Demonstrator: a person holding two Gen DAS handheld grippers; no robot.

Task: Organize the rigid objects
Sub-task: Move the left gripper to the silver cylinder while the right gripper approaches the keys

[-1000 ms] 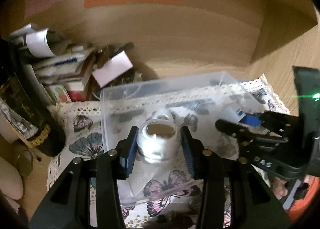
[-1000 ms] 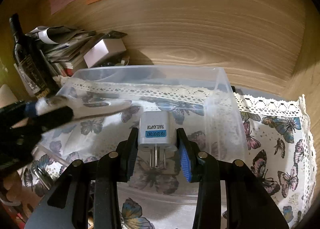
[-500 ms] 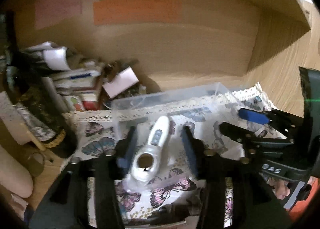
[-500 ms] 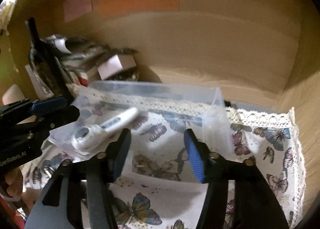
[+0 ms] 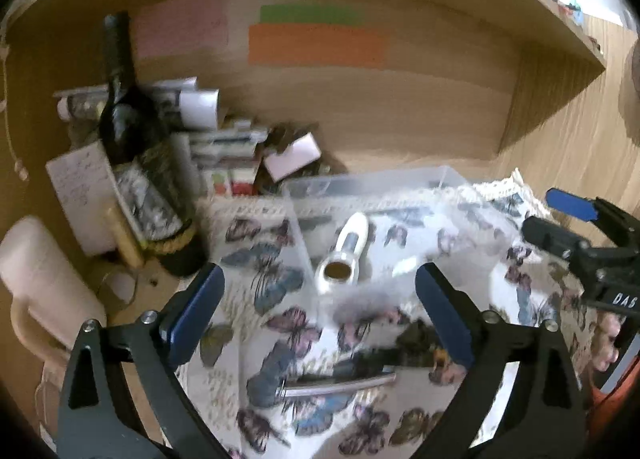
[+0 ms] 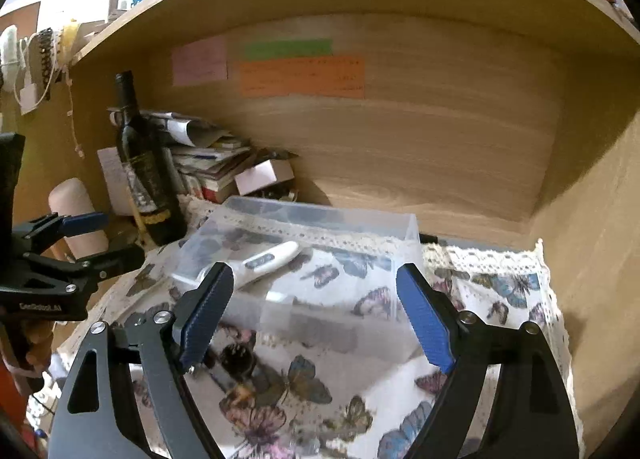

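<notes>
Both the left gripper (image 5: pixel 316 299) and right gripper (image 6: pixel 312 311) were seen with jaws spread wide, nothing held. A white thermometer (image 6: pixel 264 261) was left lying inside the clear plastic bin (image 6: pixel 340 219), mid-frame, on the butterfly cloth (image 6: pixel 500 291).

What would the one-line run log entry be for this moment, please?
left gripper: open | right gripper: open | white handheld thermometer: lying in clear plastic bin | butterfly-print cloth: under bin

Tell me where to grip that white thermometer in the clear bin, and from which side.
Grip the white thermometer across its narrow mid-body, near the display window, coming from above: the clear bin walls block a side approach. It lies flat, so close the fingers across its width, not its length. The rounded head probably sits too wide.
</notes>
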